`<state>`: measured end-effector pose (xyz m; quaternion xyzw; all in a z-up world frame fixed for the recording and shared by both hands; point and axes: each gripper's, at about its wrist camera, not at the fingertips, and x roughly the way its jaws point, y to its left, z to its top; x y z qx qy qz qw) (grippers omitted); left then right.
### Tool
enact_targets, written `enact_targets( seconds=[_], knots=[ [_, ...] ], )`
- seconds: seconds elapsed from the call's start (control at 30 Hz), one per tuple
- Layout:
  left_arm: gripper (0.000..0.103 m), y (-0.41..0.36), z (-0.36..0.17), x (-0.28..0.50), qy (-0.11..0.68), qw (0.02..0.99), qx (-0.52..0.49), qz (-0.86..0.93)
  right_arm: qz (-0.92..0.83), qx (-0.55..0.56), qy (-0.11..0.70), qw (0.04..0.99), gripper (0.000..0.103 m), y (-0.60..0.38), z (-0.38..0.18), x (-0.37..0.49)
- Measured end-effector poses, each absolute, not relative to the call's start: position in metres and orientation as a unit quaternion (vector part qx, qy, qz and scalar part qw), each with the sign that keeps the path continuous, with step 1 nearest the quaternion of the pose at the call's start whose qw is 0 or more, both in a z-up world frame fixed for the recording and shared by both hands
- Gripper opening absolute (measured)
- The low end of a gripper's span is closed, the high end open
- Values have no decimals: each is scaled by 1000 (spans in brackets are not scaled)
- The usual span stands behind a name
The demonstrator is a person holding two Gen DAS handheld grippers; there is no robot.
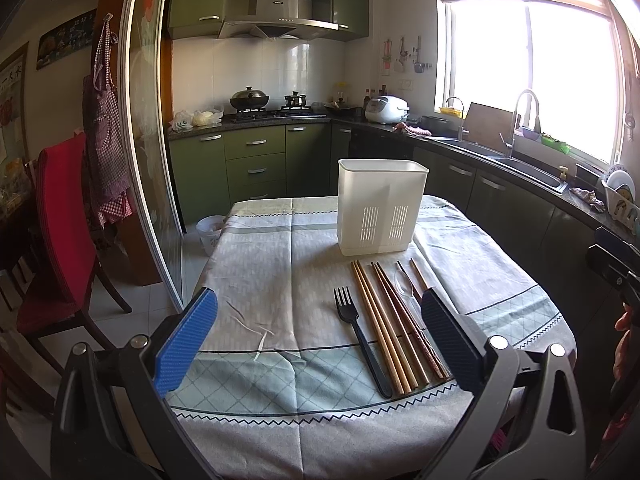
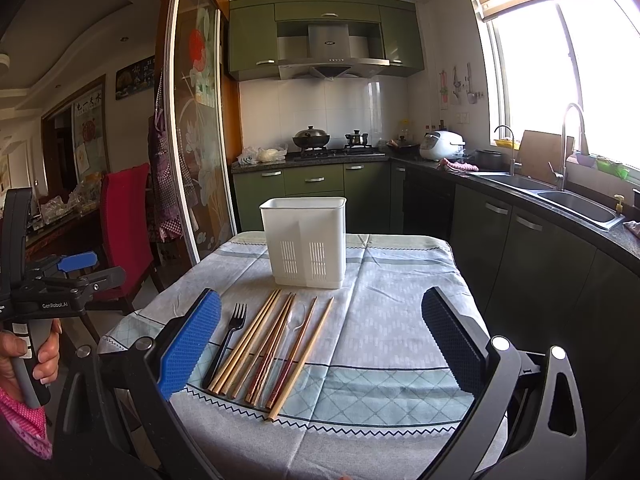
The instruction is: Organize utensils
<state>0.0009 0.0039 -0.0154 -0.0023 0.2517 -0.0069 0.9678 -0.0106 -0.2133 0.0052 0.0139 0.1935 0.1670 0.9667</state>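
Observation:
A white plastic utensil holder [image 1: 380,208] [image 2: 306,242] stands upright on the table's far half. In front of it lie a black plastic fork [image 1: 360,334] [image 2: 226,340], several wooden chopsticks [image 1: 384,328] [image 2: 256,344] and a clear plastic spoon [image 1: 406,286] [image 2: 294,322], side by side. My left gripper [image 1: 320,332] is open and empty above the near table edge, left of the utensils. My right gripper [image 2: 320,336] is open and empty, with the utensils near its left finger.
The table wears a grey and pale-green cloth [image 1: 280,280] [image 2: 380,320]. A red chair [image 1: 60,240] stands at the left. Green kitchen cabinets and a counter with a sink [image 2: 560,200] run along the right. The left gripper's body [image 2: 36,292] shows at the right wrist view's left edge.

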Motion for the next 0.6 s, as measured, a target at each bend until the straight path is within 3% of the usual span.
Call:
enact_targets(
  seconds=[0.6],
  knots=[
    [97, 4, -17, 1, 254, 967, -3, -7, 166, 15, 198, 966, 99, -213, 2, -10]
  ],
)
